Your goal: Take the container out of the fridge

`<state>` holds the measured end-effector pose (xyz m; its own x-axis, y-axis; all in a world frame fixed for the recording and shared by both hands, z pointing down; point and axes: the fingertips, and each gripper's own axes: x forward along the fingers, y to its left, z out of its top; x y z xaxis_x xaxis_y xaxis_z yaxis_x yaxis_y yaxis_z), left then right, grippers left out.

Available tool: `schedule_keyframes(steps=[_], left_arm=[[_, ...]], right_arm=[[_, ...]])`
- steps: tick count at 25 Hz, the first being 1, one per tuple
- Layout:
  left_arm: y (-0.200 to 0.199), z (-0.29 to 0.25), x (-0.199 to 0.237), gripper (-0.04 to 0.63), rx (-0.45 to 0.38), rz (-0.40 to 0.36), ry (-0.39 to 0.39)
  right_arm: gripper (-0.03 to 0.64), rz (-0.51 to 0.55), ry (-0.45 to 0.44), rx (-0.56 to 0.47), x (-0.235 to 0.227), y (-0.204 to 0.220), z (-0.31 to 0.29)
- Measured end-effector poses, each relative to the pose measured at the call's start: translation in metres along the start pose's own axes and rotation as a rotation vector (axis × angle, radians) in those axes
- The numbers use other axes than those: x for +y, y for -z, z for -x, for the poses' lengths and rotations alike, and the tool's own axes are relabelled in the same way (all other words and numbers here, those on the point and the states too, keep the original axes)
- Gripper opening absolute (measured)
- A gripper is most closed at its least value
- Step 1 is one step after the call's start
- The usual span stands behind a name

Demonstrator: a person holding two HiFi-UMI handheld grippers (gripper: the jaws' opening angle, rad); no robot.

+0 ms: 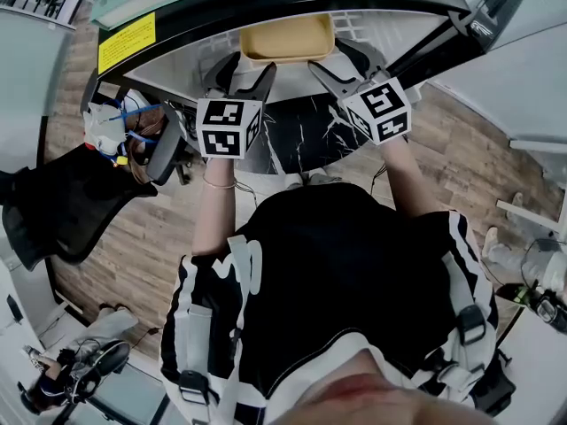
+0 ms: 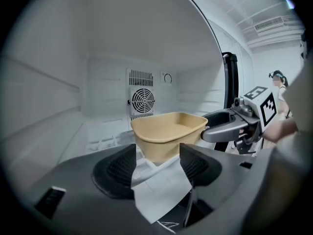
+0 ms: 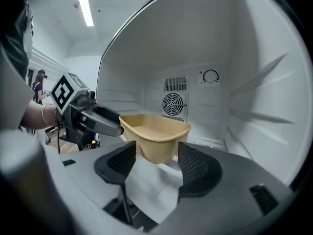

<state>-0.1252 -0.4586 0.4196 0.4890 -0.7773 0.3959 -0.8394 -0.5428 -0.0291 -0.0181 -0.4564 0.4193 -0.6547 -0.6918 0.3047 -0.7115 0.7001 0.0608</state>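
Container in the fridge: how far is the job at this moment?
Done: the fridge stands open, and the left gripper and right gripper are both at the tan container inside. In hand: lining up; both pairs of jaws stand apart, the container just ahead of them, not gripped. Left: close on it, lift it and bring it out.

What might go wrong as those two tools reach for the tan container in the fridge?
The left tool and right tool are both open and the container is ungripped; a nudge may push it deeper toward the fan grille. The tools sit close side by side, so they might bump. Pinching just one rim could tilt it.
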Motion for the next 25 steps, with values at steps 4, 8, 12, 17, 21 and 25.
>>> schedule_keyframes(steps=[4,8,12,17,21,25], left_arm=[[0.0,-0.004,-0.002,0.267,0.032,-0.006,0.011],[-0.002,-0.008,0.001,0.266,0.04,0.0,0.0],[-0.002,-0.01,0.003,0.265,0.031,0.036,-0.003],[-0.005,-0.01,0.002,0.259,0.023,0.043,-0.009],[-0.006,-0.005,0.001,0.252,0.003,0.072,-0.018],[-0.003,0.003,-0.001,0.25,-0.006,0.065,-0.05]], right_arm=[[0.255,0.002,-0.008,-0.012,0.0,-0.003,-0.002],[0.255,0.008,-0.008,-0.021,-0.001,-0.005,-0.004],[0.253,-0.01,-0.004,-0.035,-0.002,-0.007,-0.005],[0.253,-0.052,0.02,-0.062,-0.005,-0.011,-0.006],[0.254,-0.055,0.031,-0.078,-0.004,-0.015,-0.004],[0.254,-0.065,0.014,-0.082,0.003,-0.014,-0.003]])
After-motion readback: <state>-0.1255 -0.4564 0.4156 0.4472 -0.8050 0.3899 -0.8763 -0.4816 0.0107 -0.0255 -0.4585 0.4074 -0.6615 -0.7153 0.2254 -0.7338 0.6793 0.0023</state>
